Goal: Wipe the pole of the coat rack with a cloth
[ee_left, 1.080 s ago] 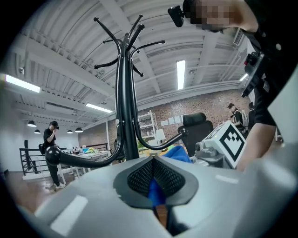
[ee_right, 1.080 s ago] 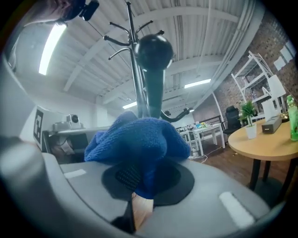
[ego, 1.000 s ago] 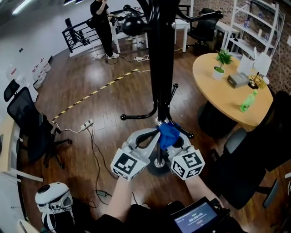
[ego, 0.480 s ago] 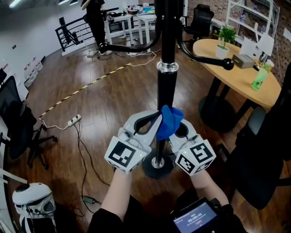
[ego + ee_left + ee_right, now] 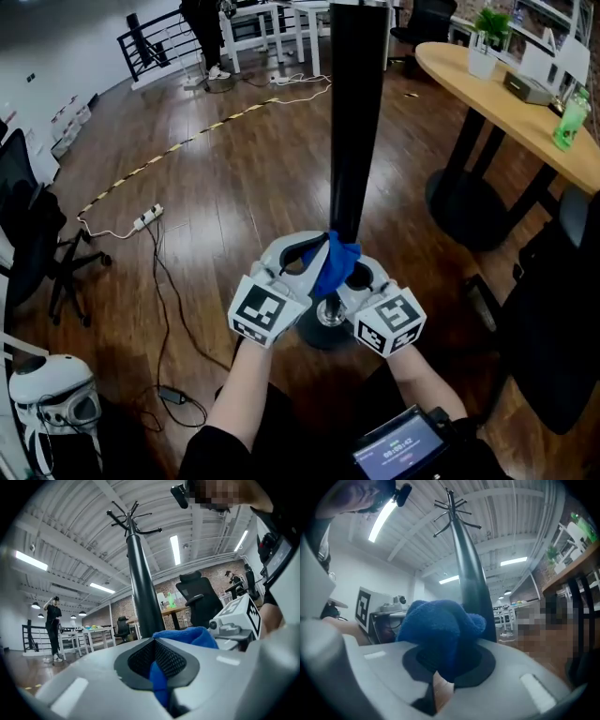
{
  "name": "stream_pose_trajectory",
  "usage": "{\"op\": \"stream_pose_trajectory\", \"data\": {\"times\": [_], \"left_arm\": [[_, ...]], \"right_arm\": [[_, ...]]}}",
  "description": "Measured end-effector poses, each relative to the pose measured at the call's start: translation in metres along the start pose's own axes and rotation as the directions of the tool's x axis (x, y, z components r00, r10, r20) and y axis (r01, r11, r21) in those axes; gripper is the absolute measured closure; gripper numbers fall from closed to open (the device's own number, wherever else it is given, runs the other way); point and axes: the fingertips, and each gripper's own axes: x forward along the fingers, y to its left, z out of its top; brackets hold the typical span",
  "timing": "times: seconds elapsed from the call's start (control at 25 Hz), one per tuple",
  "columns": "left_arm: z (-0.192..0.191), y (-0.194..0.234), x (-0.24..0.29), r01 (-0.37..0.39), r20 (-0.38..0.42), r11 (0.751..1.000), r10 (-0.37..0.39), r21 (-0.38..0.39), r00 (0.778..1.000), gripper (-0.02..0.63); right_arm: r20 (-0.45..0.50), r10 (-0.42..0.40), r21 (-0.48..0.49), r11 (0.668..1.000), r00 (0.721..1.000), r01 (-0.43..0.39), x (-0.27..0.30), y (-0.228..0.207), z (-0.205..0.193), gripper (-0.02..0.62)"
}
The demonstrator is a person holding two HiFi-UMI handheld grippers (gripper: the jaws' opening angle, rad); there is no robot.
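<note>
low down, we press the cloth [image 5: 335, 266] against the pole [image 5: 354, 122] just above the base [image 5: 311, 330], left gripper [image 5: 161, 685] clenched on one side of the cloth, right gripper [image 5: 440, 680] clenched on the other, both flanking the pole over the floor [image 5: 216, 187]

Head view: we look steeply down along the pole [image 5: 356, 122]; both gripper views: close, upward past the cloth [image 5: 187, 637]; shared: pole, cloth
</note>
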Motion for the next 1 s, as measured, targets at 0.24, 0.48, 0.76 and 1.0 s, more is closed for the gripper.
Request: {"op": "stream_pose_trajectory", "data": {"times": [0.24,0.48,0.76,1.0], "left_arm": [[-0.065,-0.043,0.007,0.112,-0.131,0.993,-0.107,0.029,0.986,0.601],[-0.083,-0.051,0.000,0.096,-0.126,0.995,-0.098,-0.020,0.987,0.601],[-0.106,-0.057,-0.005,0.075,-0.152,0.996,-0.080,-0.038,0.985,0.601],[-0.139,-0.076,-0.012,0.080,-0.197,0.994,-0.095,-0.079,0.976,0.601]], "right_arm": [[-0.125,-0.019,0.035,0.999,0.992,0.023,-0.022,-0.025,-0.081,0.545],[-0.262,-0.046,0.104,0.992,0.964,0.076,-0.032,-0.058,-0.182,0.545],[-0.493,-0.047,0.122,0.985,0.869,0.122,-0.034,-0.063,-0.289,0.545],[-0.575,-0.077,0.104,0.981,0.815,0.166,-0.034,-0.067,-0.325,0.545]]}}
